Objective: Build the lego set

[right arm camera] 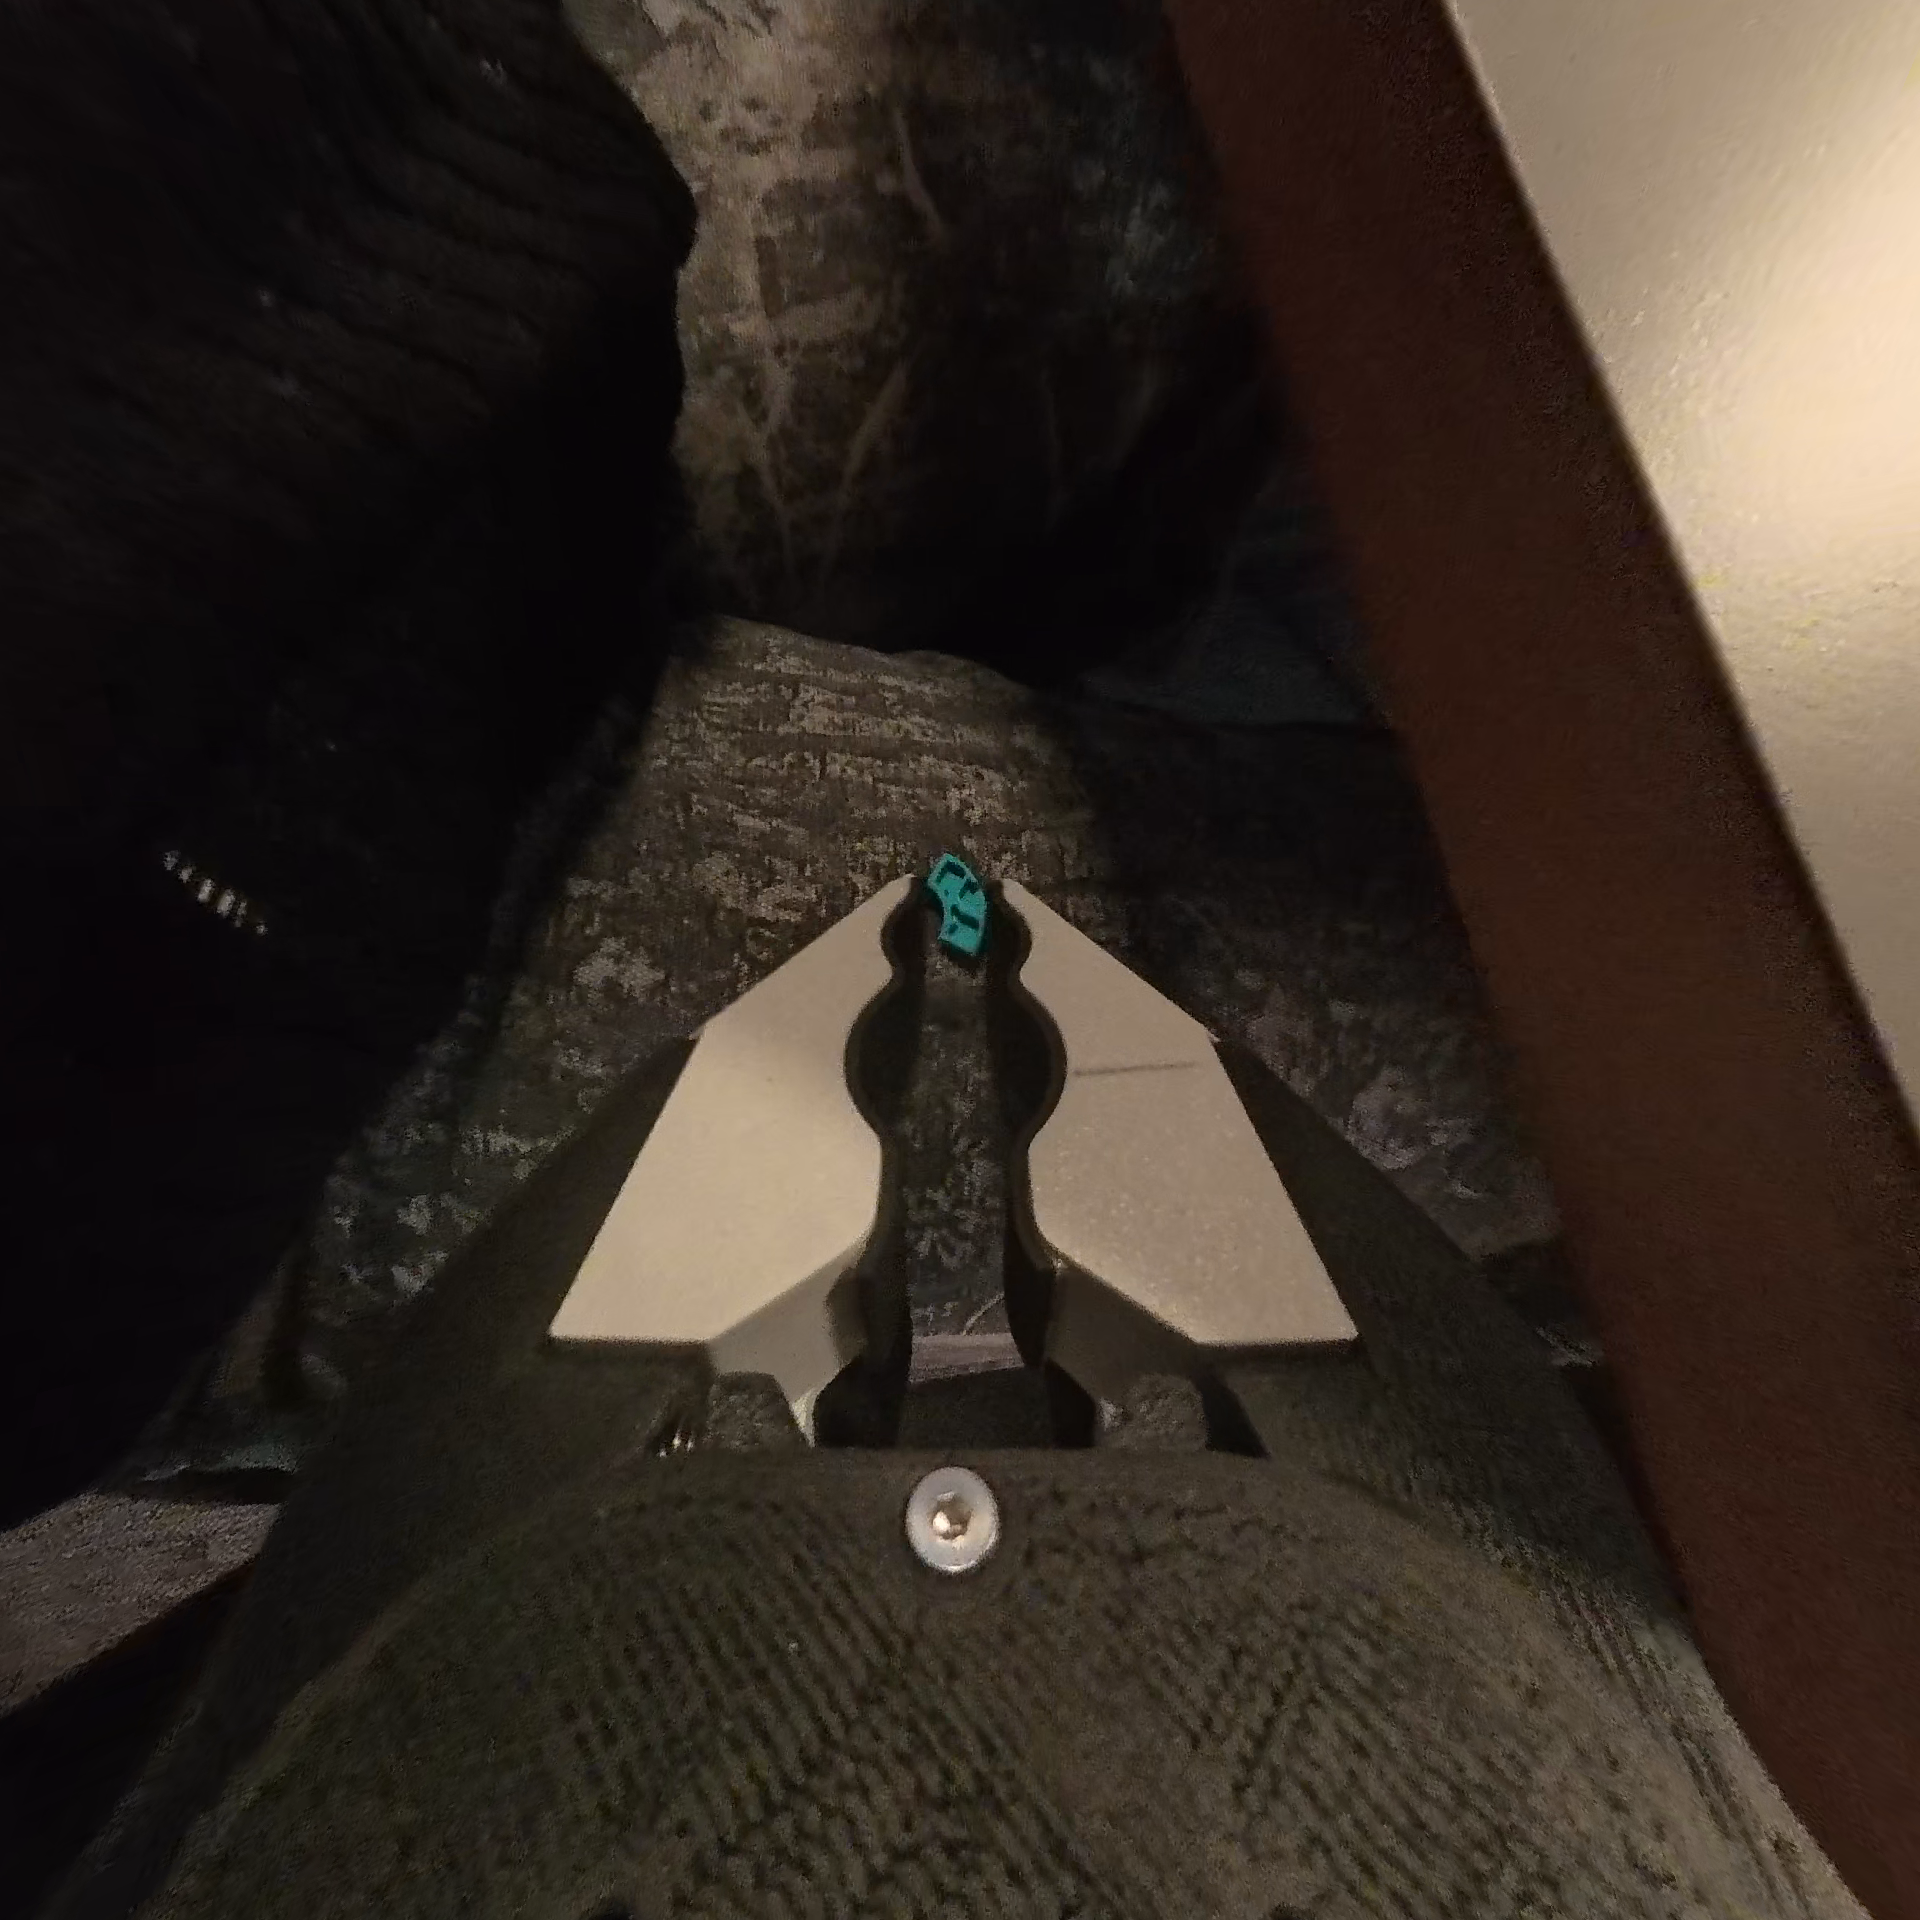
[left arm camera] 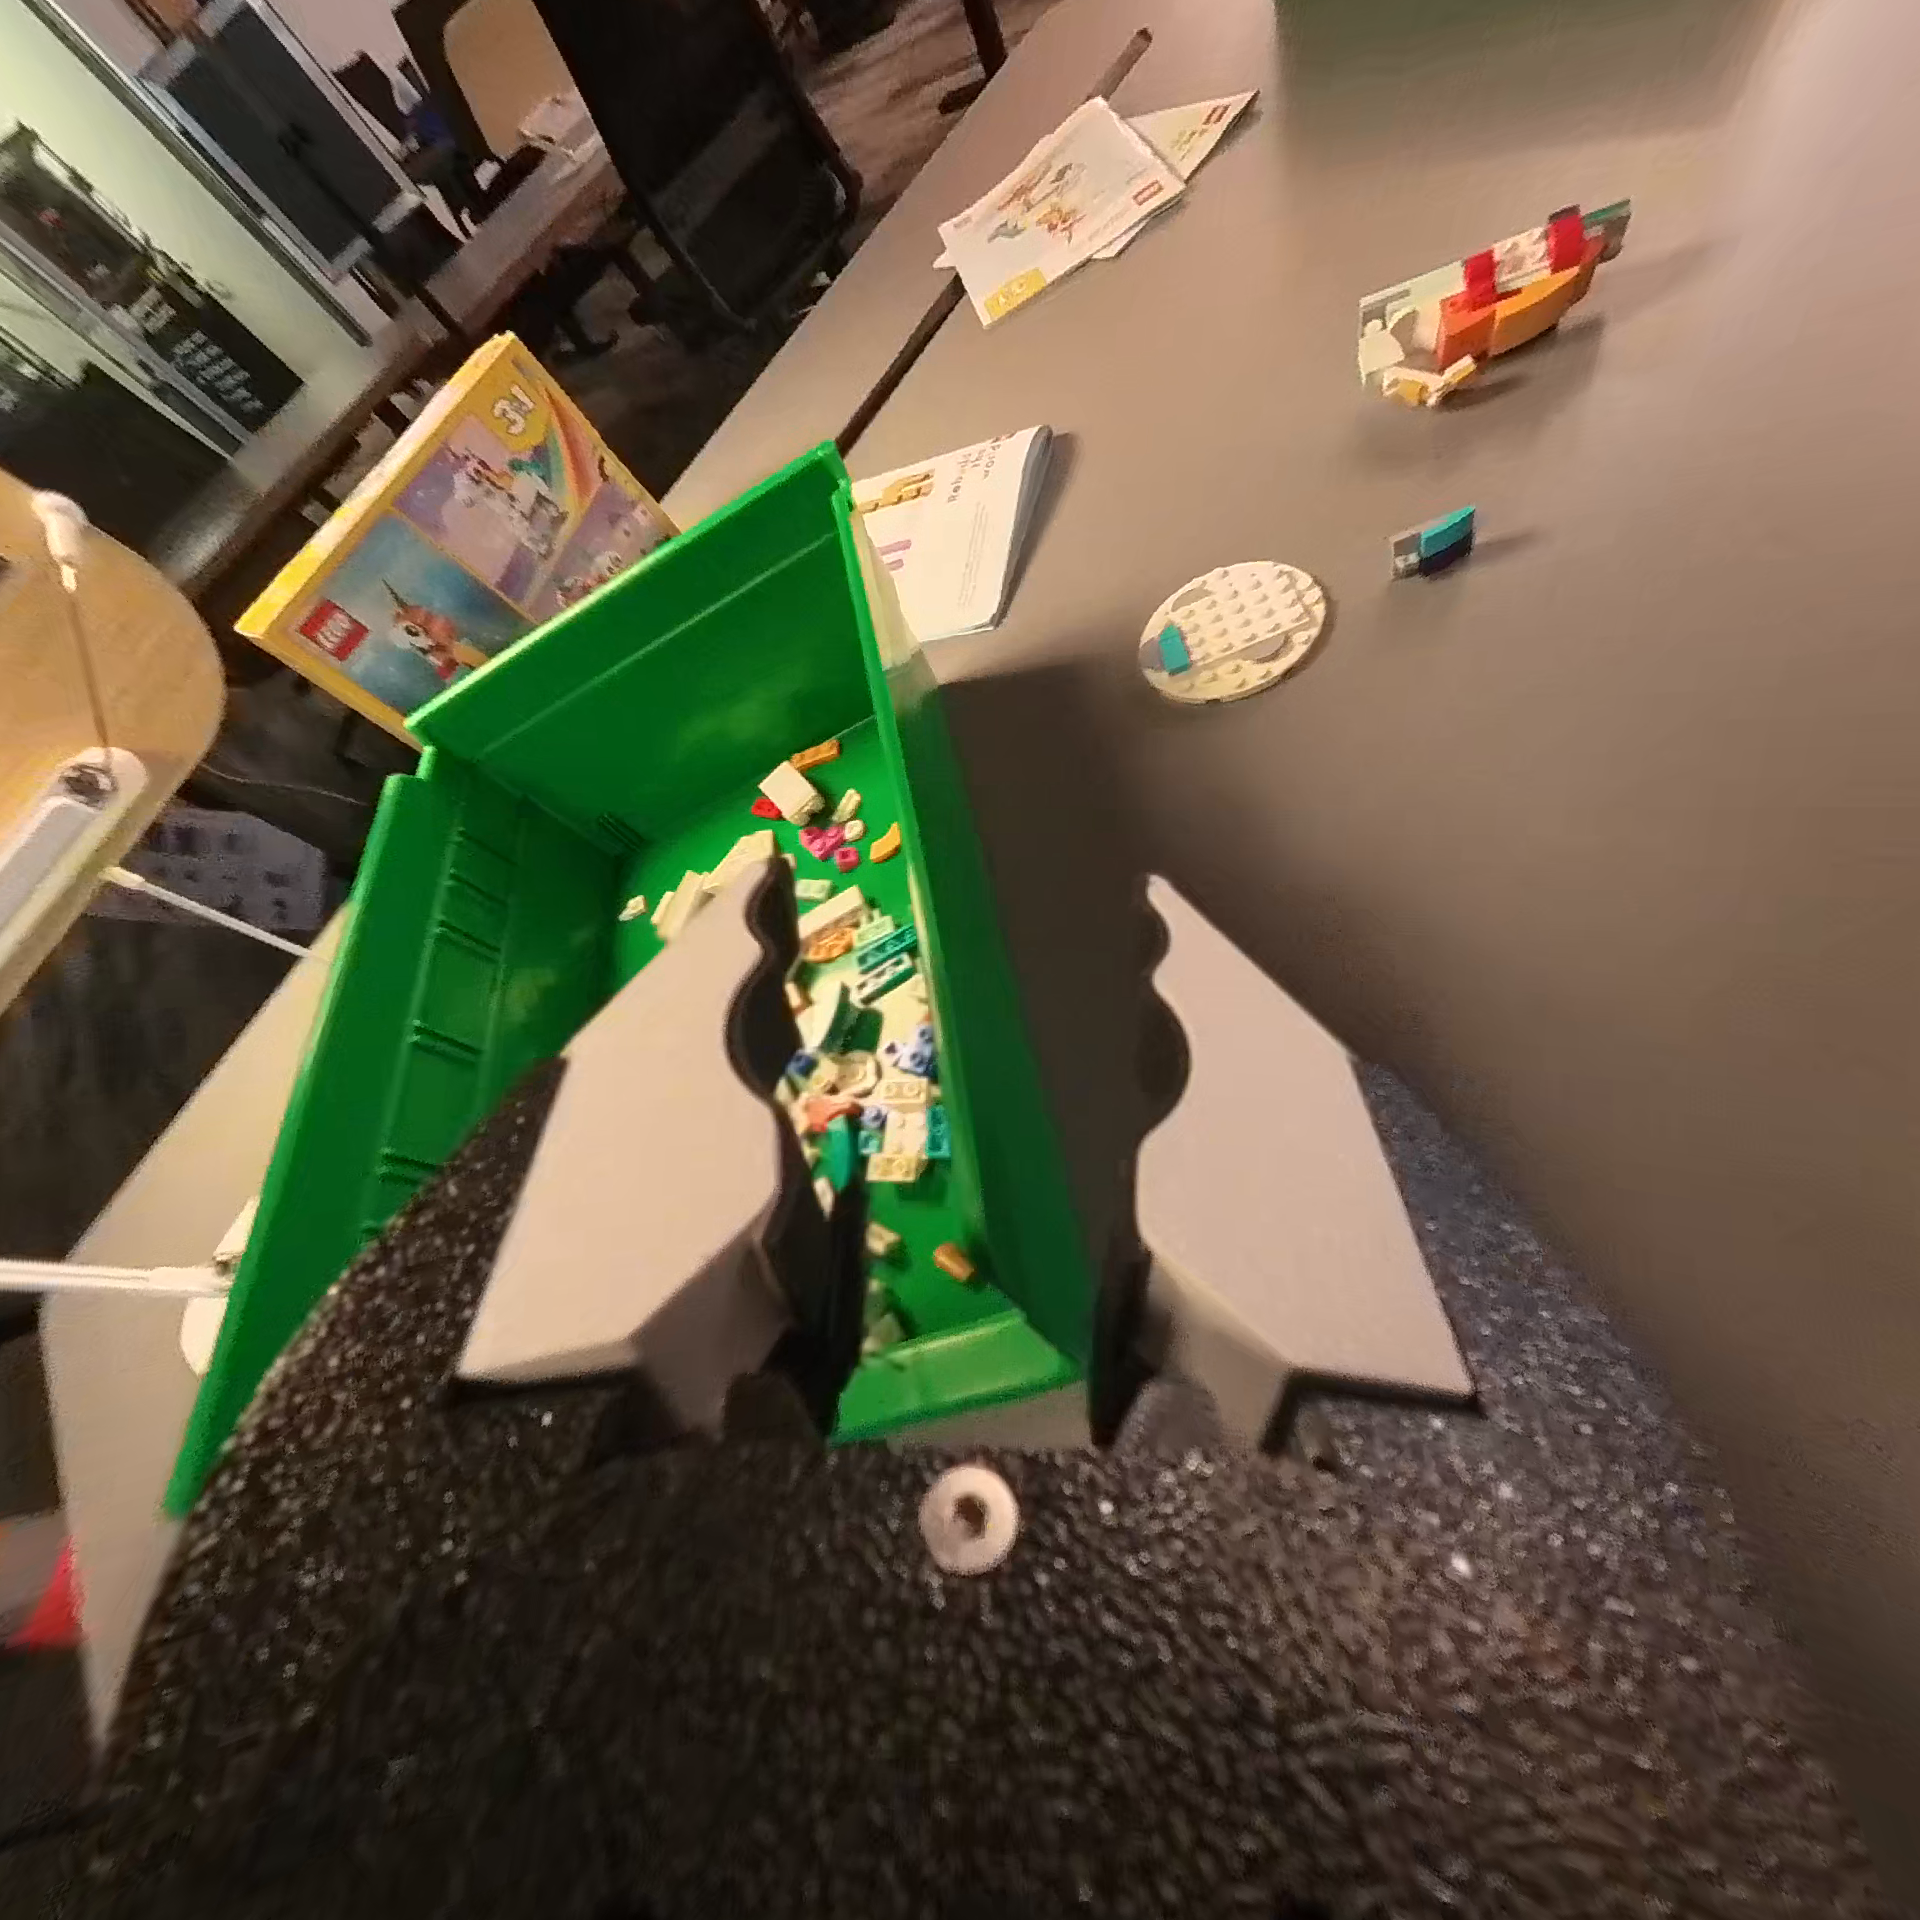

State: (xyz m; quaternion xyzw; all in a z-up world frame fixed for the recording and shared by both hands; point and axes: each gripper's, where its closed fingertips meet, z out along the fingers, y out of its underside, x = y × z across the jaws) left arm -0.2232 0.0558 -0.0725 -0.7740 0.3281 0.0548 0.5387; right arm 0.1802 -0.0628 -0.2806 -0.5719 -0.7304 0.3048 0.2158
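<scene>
In the left wrist view my left gripper [left arm camera: 964, 875] is open and holds nothing. Its fingers straddle the right wall of a green plastic bin [left arm camera: 644, 665]. The left finger [left arm camera: 717, 997] is inside the bin above several small loose bricks [left arm camera: 883, 1081], and the right finger [left arm camera: 1236, 1039] is outside over the grey table [left arm camera: 1558, 935]. Neither pad touches the wall. In the right wrist view my right gripper [right arm camera: 956, 888] is shut on a small teal brick [right arm camera: 958, 909], pinched at the fingertips low over a dark patterned carpet [right arm camera: 831, 779].
On the table are a round white studded plate [left arm camera: 1236, 634], a small teal and dark blue brick [left arm camera: 1439, 540], an orange and red build [left arm camera: 1496, 301] and booklets [left arm camera: 1070, 208]. A yellow toy box [left arm camera: 457, 561] stands behind the bin. A brown panel [right arm camera: 1507, 727] rises at the right gripper's right. Left tips to right tips: about 45 centimeters. The round white studded plate [left arm camera: 1236, 634] sits 15 centimeters or so from the ends of my left fingers.
</scene>
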